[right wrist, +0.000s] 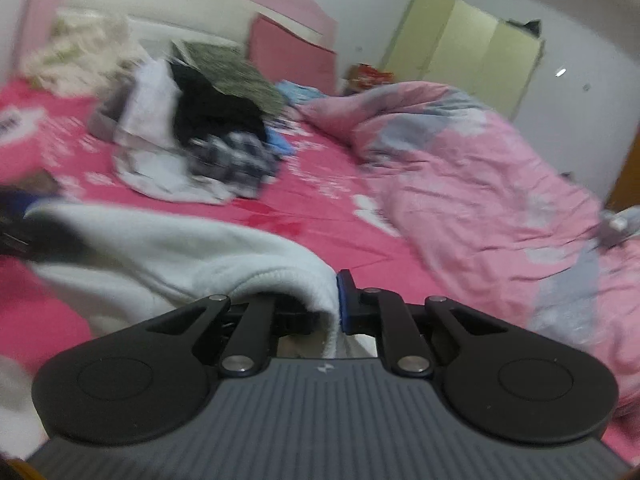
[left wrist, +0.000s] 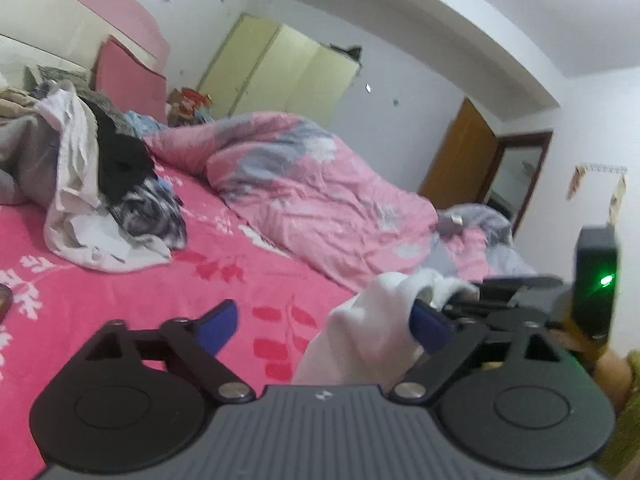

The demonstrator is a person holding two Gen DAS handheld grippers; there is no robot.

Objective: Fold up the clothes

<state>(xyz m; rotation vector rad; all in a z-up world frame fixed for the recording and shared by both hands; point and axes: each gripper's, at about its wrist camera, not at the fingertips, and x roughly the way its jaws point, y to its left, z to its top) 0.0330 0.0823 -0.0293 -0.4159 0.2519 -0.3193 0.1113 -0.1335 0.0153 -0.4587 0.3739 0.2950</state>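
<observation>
A white fleece garment (right wrist: 168,252) lies across the pink bedsheet (right wrist: 328,208) near the bed's front edge. My right gripper (right wrist: 334,300) is shut on a fold of it; only one blue pad shows, as the cloth covers the other. In the left wrist view the same garment (left wrist: 368,332) bunches up beside my left gripper (left wrist: 324,322), which is open with its blue fingers (left wrist: 220,324) far apart. The cloth rests against its right finger only. My right gripper (left wrist: 460,298) pinches the garment's top edge just beyond.
A heap of unfolded clothes (left wrist: 100,184) sits toward the headboard (left wrist: 132,76). A crumpled pink floral quilt (left wrist: 312,192) covers the bed's far side. Beyond stand a pale yellow wardrobe (left wrist: 288,76) and a brown door (left wrist: 460,160). Bare sheet (left wrist: 160,280) lies between the heap and the grippers.
</observation>
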